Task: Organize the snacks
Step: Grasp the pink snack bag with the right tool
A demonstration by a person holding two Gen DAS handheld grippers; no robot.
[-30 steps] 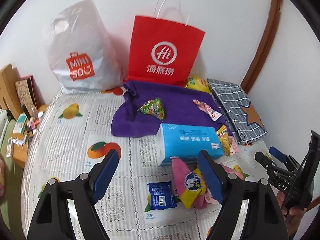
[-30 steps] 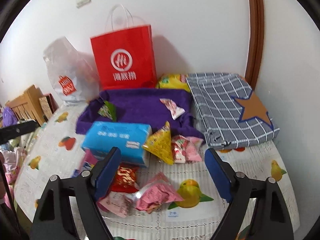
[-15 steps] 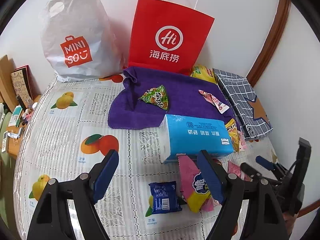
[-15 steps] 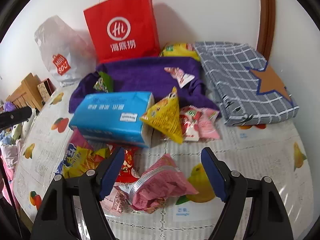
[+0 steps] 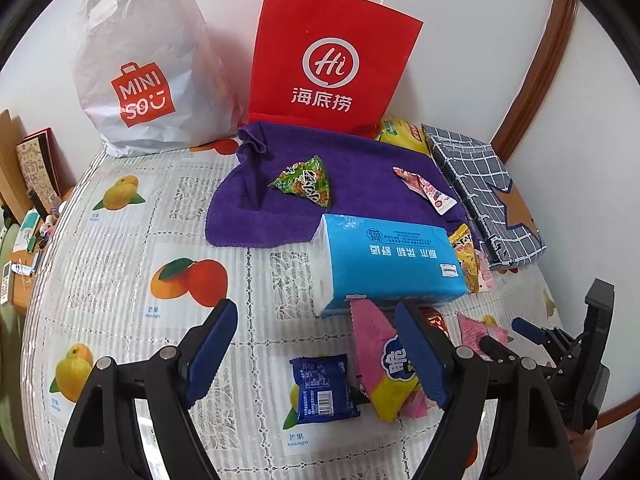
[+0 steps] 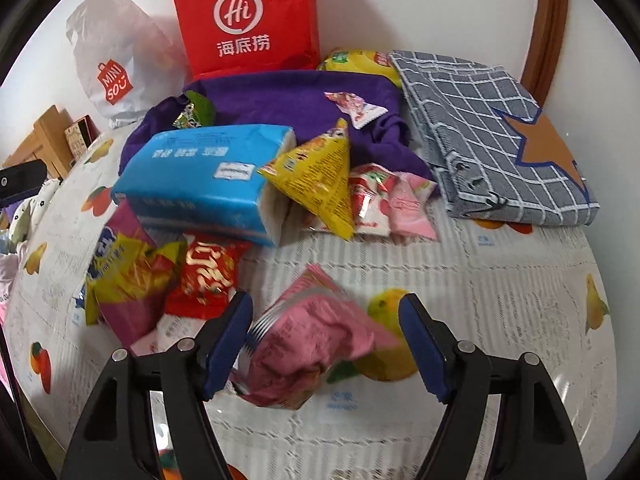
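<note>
Snack packets lie around a blue tissue pack (image 5: 388, 256) (image 6: 208, 176) on the table. My left gripper (image 5: 316, 356) is open above a small blue packet (image 5: 322, 388), with a pink and yellow packet (image 5: 380, 364) beside its right finger. My right gripper (image 6: 326, 340) is open, its fingers either side of a crumpled pink packet (image 6: 308, 340). A red packet (image 6: 208, 276), a yellow triangular packet (image 6: 320, 180) and pink and red packets (image 6: 384, 204) lie beyond. A green triangular packet (image 5: 306, 182) and a pink stick packet (image 5: 424, 190) rest on a purple towel (image 5: 352, 168).
A red paper bag (image 5: 332, 68) and a white MINISO plastic bag (image 5: 144, 76) stand against the back wall. A folded grey checked cloth (image 6: 488, 132) lies at the right. A yellow packet (image 6: 360, 60) sits behind the towel. Clutter lies beyond the table's left edge (image 5: 28, 208).
Both grippers have moved forward and lower toward the snacks. The right gripper now straddles the crumpled pink packet. Both stayed open.
</note>
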